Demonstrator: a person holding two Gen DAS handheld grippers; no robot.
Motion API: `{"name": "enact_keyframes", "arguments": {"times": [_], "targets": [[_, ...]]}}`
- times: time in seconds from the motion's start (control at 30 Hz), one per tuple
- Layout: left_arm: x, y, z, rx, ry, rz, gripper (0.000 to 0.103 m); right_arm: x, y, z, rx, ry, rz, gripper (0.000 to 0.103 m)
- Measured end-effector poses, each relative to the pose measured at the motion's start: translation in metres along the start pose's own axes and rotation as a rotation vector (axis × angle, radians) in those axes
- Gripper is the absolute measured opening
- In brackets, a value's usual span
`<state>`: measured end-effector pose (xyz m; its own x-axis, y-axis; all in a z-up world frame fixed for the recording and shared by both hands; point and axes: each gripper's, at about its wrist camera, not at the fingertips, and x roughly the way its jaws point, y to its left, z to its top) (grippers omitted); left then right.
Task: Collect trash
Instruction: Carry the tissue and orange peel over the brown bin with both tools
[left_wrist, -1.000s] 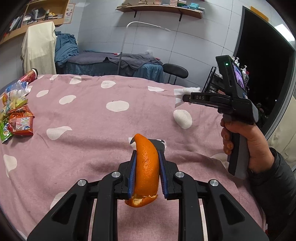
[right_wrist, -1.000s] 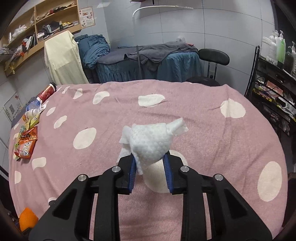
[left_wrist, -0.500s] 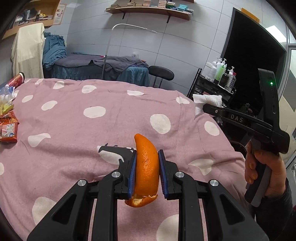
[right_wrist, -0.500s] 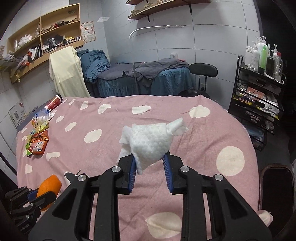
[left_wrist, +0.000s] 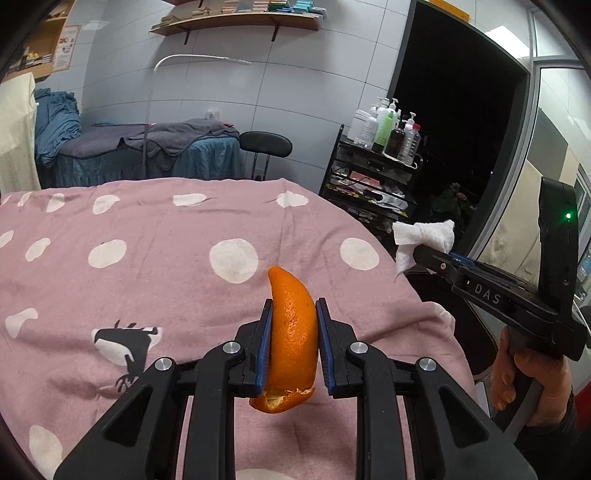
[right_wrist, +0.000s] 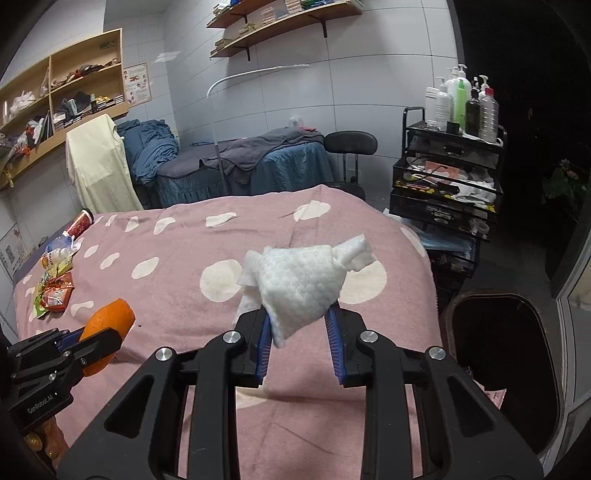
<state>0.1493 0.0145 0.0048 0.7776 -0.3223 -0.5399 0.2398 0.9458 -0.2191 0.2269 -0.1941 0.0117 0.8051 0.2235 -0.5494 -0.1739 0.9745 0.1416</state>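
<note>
My left gripper (left_wrist: 294, 314) is shut on an orange peel (left_wrist: 292, 339) and holds it above the pink spotted bedspread (left_wrist: 166, 266). The peel also shows in the right wrist view (right_wrist: 107, 325). My right gripper (right_wrist: 298, 325) is shut on a crumpled white tissue (right_wrist: 303, 280), held above the bed's right part. The tissue also shows at the right of the left wrist view (left_wrist: 424, 236). A dark bin (right_wrist: 502, 362) with an open mouth stands on the floor to the right of the bed, below and right of the right gripper.
Snack wrappers (right_wrist: 55, 295), a bottle and a red can (right_wrist: 79, 223) lie at the bed's far left edge. A black cart (right_wrist: 447, 192) with bottles stands at the right, a stool (right_wrist: 349, 142) and a blue massage bed (right_wrist: 236, 166) behind.
Both grippers have swung to the right with their loads, from over the middle of the bed toward its right edge. The bin has come into the right wrist view.
</note>
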Motion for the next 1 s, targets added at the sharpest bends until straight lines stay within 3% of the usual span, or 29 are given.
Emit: {"name": "enact_keyframes", "arguments": {"times": [1.0], "targets": [[0.056, -0.095, 0.017, 0.115, 0.061, -0.203, 0.022, -0.059, -0.15, -0.054, 0.262, -0.003, -0.303, 0.027]]}}
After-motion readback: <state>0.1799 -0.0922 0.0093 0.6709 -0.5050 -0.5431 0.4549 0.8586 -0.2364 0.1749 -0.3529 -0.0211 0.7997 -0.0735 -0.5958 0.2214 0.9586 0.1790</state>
